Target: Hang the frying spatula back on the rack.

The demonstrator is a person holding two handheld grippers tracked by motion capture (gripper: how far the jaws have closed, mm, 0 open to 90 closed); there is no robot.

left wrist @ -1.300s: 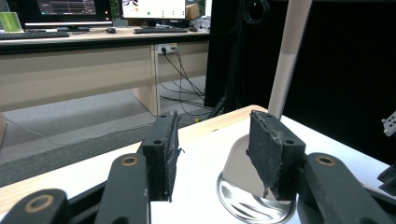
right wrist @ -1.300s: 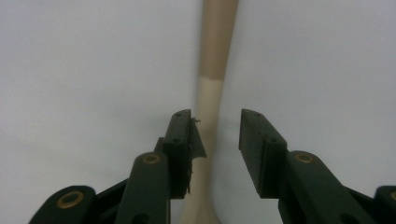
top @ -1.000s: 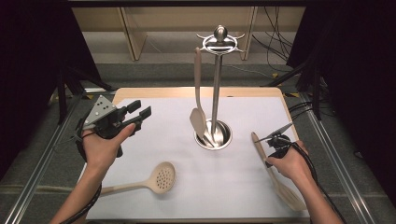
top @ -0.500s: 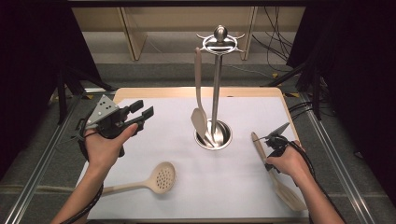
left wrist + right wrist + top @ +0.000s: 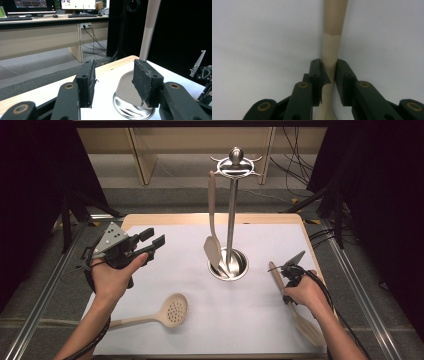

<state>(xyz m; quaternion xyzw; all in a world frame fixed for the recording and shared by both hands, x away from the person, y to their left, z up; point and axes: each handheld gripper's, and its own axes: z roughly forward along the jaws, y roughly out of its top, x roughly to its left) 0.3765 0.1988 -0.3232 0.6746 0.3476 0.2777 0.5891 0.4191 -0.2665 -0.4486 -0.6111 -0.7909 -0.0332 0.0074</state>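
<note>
A beige spatula (image 5: 309,330) lies along the right edge of the white table top (image 5: 175,270). My right gripper (image 5: 285,277) is shut on its handle (image 5: 332,47), which runs up between the two jaws in the right gripper view. My left gripper (image 5: 154,237) hovers over the table's left side, open with nothing between its fingers (image 5: 87,82). It faces a steel utensil stand (image 5: 231,210) at the centre. A second beige spatula (image 5: 212,225) hangs from the stand's top hooks, its blade down by the round base (image 5: 132,111).
A beige slotted spoon (image 5: 172,310) lies near the front left, handle pointing left. Metal rails run along both sides of the table. Beyond the far edge are desk legs and loose cables on the floor.
Hardly anything differs: the right hand has shifted very slightly at the spatula handle, and the left gripper holds its place, still open.
</note>
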